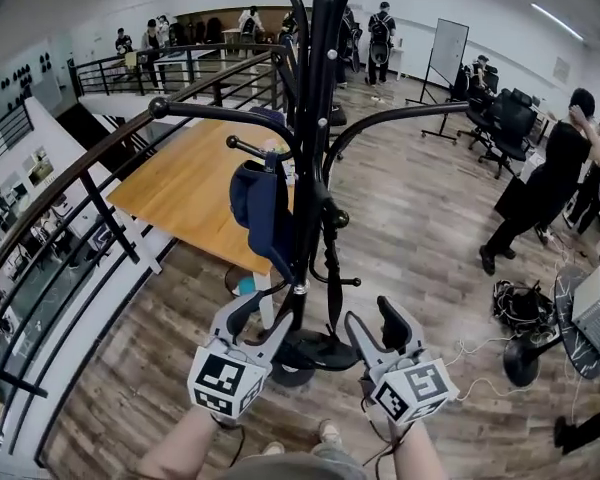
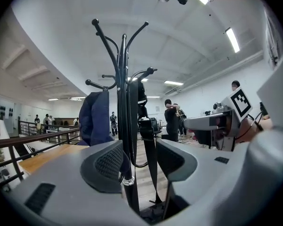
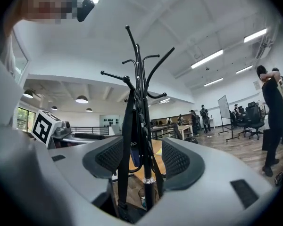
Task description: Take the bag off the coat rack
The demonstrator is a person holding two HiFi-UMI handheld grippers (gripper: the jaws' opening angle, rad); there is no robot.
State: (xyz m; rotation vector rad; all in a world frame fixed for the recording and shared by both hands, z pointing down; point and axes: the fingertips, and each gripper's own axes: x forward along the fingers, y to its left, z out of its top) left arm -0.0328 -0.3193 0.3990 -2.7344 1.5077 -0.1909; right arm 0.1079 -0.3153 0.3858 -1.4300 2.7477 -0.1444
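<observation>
The left gripper (image 1: 257,320) has its jaws wide apart with nothing gripped. In the left gripper view (image 2: 141,164) the gap between the pads frames the black pole of the coat rack (image 2: 124,102) and a black strap (image 2: 148,149) that hangs down beside it, both ahead of the jaw tips. The right gripper (image 1: 378,330) is open and empty in the same way. In the right gripper view (image 3: 142,161) the same pole (image 3: 141,88) and strap (image 3: 126,140) show through the gap between its pads. From the head view the two grippers sit side by side, low down, with the rack's round base (image 1: 315,353) just beyond their tips and the pole rising between them. The bag (image 1: 260,203) is dark blue and hangs on the rack above the left gripper's jaws and slightly to their left, against the pole, under a curved hook arm. In the left gripper view it (image 2: 95,117) shows up and to the left of the left jaw. Beyond the rack, behind the bag, stands a wooden table (image 1: 190,183), and further left of the jaws a dark railing (image 1: 80,183) runs along the edge of the floor. Far to the right of the right gripper a person in black (image 1: 550,178) stands on the wooden floor, with office chairs (image 1: 510,123) and a whiteboard (image 1: 447,53) beyond.
</observation>
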